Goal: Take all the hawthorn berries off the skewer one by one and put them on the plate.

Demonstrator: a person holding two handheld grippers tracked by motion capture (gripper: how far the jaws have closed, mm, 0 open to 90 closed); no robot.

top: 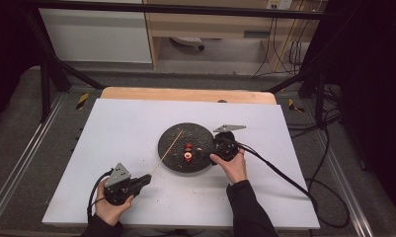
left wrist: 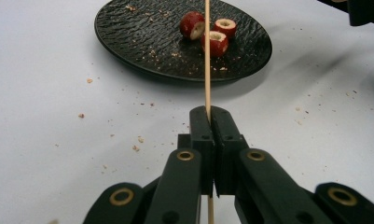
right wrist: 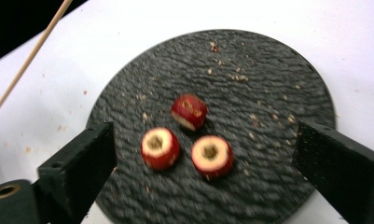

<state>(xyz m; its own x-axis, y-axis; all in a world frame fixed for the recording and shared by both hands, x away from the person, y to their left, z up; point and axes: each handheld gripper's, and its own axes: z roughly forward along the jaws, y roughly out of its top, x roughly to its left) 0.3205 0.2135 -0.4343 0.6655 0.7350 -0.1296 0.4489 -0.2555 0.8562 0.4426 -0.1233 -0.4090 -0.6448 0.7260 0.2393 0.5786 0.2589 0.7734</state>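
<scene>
your left gripper (left wrist: pixel 208 116) has its fingers clamped on a thin, pale wooden skewer (left wrist: pixel 206 56), which slants up from the desk (top: pixel 111 128) toward the round black plate (right wrist: pixel 268 93). on that rough, crumb-dusted plate lie three short red fruit pieces (right wrist: pixel 187 135) with pale cored middles, close together near its centre. your right gripper (right wrist: pixel 203 154) hangs over them with its fingers spread wide, nothing between them.

We see black sleeves on both arms, and each gripper, left gripper (top: pixel 147 178) and right gripper (top: pixel 199 154), matte black with brass-ringed pivots behind the jaws, a grey three-cornered plate on top, a black cable trailing behind.
</scene>
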